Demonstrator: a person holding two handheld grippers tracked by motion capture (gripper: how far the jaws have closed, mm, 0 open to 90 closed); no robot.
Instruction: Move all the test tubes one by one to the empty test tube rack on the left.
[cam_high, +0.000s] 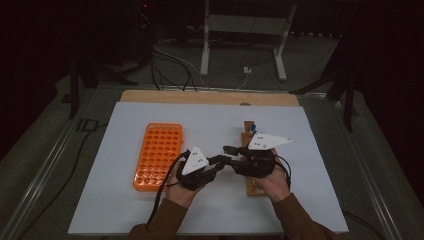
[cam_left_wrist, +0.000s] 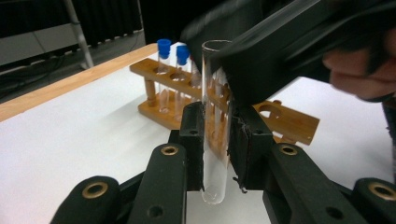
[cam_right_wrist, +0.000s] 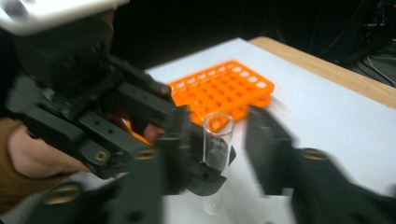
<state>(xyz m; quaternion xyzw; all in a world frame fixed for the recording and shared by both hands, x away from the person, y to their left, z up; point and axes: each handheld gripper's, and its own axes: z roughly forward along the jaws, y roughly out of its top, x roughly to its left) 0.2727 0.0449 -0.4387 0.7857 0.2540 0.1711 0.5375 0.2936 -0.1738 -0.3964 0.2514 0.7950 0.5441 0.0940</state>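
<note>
Tube handover above the bench (cam_high: 125, 200).
Left hand-held gripper (cam_left_wrist: 215, 135) clamps an upright glass test tube (cam_left_wrist: 215, 140); right hand-held gripper (cam_right_wrist: 212, 154) straddles it, jaws apart. Wooden rack (cam_left_wrist: 285, 119) behind, orange rack (cam_high: 158, 155) left.

High view overhead; gripper views close, sharing test tube (cam_left_wrist: 215, 121).

clear test tube (cam_left_wrist: 215, 121) — upright, uncapped, held

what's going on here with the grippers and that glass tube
A person holds a gripper in each hand above the white table. The left gripper clamps an uncapped glass test tube upright. The right gripper sits open around its upper part. A wooden rack with blue-capped tubes and an orange rack sit nearby.
</note>
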